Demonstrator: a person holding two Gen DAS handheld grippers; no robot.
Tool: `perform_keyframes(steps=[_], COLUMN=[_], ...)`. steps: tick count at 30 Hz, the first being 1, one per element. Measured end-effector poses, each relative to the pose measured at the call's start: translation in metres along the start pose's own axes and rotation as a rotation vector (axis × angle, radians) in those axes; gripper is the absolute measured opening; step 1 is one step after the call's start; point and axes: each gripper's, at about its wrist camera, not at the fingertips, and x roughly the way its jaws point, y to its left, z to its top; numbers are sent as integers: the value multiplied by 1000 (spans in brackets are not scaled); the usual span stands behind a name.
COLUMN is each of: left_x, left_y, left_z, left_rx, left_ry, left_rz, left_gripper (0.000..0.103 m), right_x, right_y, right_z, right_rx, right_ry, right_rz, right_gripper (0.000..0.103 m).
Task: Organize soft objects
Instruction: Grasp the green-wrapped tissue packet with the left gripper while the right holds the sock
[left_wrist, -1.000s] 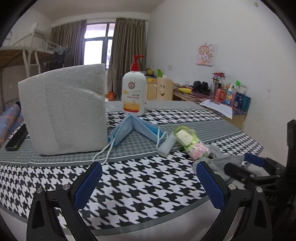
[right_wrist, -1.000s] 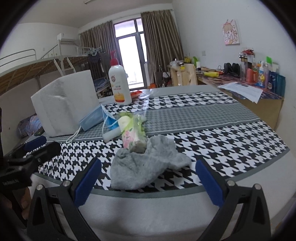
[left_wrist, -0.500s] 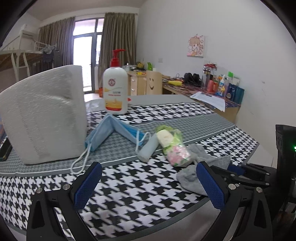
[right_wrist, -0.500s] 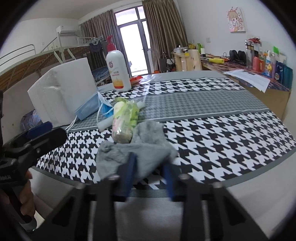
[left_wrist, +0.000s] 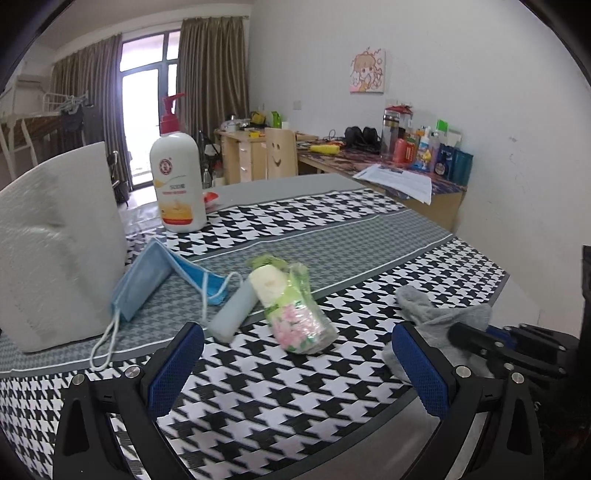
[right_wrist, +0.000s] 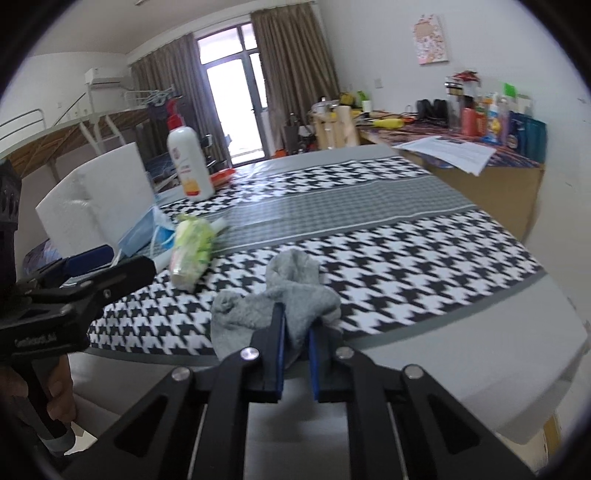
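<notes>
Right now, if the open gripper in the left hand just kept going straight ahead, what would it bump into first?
Probably the wrapped tissue pack, lying on the tablecloth ahead of the left gripper; depth is hard to judge.

Left claw open over a houndstooth worktop of soft things

The left claw (left_wrist: 295, 365) hangs with its blue pads wide apart and nothing between them, above the near edge of the worktop (left_wrist: 369, 229). Ahead lie a floral tissue pack (left_wrist: 295, 314), a pale blue tube (left_wrist: 234, 314) touching its left side, and a folded blue face mask (left_wrist: 155, 280) leaning against a big white tissue block (left_wrist: 55, 251). A pump bottle (left_wrist: 179, 184) stands upright farther back. At the right edge, the right claw (left_wrist: 476, 338) has its fingers against a crumpled grey sock (left_wrist: 436, 314).
</notes>
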Motion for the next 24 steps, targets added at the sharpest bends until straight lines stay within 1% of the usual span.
perform_keyframes(steps=[2,6,12,15,16,18,20,24], left_x=[5,17,33,44,46,53,57,65], left_y=[-4,-11,-10,-8,-8,-8,-7,-8], left_z=[2,9,15,17,17,19,19,18], left_rx=[4,1,-13,-28,-30,-30,-35,-37], left_ry=[9,34,78,126,133,155,172,211], left_rz=[1,36,59,57,64,84,87,79], left_gripper=[102,102,95,88,84,79,69,64], right_x=[-1,-2,-2,-1,-1,0,0,1], right_y=[-5,-11,-15,-18,-18,-19,-20,-19], right_z=[-1,-3,-4,-5,-5,-6,-6,-6], right_rx=[8,19,27,35,35,32,32,33], right_ry=[-2,0,10,12,12,10,10,8], right_rz=[-9,-17,-25,-25,-23,-25,-25,-23], right_gripper=[14,14,14,14,14,14,14,14])
